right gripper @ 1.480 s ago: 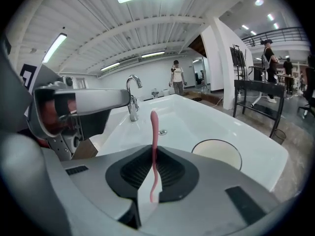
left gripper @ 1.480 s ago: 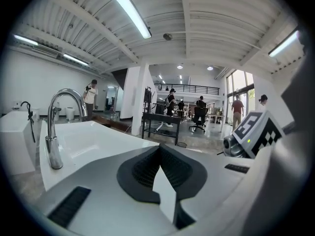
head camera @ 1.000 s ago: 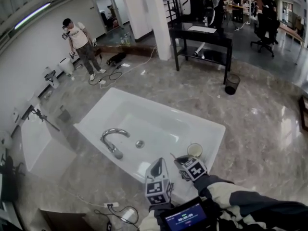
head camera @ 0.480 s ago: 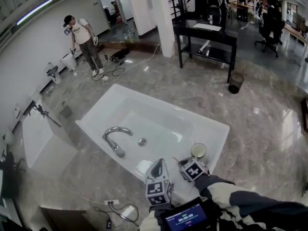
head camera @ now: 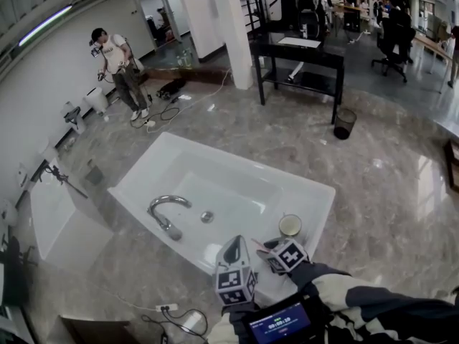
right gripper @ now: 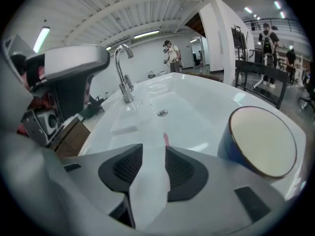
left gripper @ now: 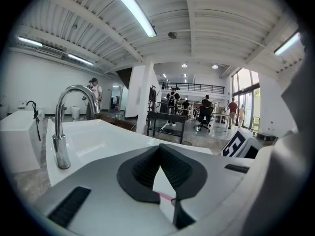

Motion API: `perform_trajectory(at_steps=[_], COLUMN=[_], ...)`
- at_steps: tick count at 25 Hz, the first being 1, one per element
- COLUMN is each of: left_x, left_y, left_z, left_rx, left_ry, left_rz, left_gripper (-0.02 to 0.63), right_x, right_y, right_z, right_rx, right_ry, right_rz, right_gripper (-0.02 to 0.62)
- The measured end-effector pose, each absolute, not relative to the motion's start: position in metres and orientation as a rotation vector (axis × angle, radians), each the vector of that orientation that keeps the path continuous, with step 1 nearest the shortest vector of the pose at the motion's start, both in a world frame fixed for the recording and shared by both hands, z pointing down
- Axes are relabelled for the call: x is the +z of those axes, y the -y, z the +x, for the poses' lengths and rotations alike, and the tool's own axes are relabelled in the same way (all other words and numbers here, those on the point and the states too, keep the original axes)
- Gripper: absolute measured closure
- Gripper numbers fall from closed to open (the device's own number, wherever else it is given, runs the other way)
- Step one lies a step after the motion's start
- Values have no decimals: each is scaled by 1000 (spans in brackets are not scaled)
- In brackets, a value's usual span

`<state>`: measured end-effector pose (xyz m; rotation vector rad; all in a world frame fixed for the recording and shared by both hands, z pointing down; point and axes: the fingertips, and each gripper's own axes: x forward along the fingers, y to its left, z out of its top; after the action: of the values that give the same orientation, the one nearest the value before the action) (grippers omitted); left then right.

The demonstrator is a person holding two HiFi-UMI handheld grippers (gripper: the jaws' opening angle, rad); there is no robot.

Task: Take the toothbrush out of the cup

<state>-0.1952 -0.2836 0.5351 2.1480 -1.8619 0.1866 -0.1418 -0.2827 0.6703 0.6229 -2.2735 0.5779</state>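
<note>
Right gripper view showed the right gripper [right gripper: 154,147] fingers released, just opened (pink toothbrush [right gripper: 166,138] tip at their gap, unpressed); left gripper [left gripper: 160,147] fingers clenched together.

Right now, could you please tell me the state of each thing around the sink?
Cup: upright on the sink rim, empty.
Toothbrush: out of the cup, pink end between the right claw tips.
Right claw: open, just been opening, pads off the toothbrush.
Left claw: shut, holding nothing.
Faucet: no water running.
</note>
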Motion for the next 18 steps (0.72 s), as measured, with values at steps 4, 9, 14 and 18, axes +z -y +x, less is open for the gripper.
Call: perform_trajectory(at_steps=[4, 9, 14, 18], left_x=[526, 509, 489, 482], left_y=[291, 303, 315, 325], left_z=[-200, -190, -188, -191], left_rx=[157, 147, 138, 141], left_ry=[1871, 1876, 1890, 1906], left_rz=[2162, 2206, 2267, 2272], left_gripper=[601, 601, 601, 601], right_x=[625, 557, 500, 478], right_y=[292, 331, 357, 364], right_z=[-145, -120, -80, -46], right_rx=[591, 497, 298, 174], right_ry=[2424, 2578, 2649, 2648], right_rz=[664, 824, 992, 1083], right_gripper=[546, 603, 604, 604])
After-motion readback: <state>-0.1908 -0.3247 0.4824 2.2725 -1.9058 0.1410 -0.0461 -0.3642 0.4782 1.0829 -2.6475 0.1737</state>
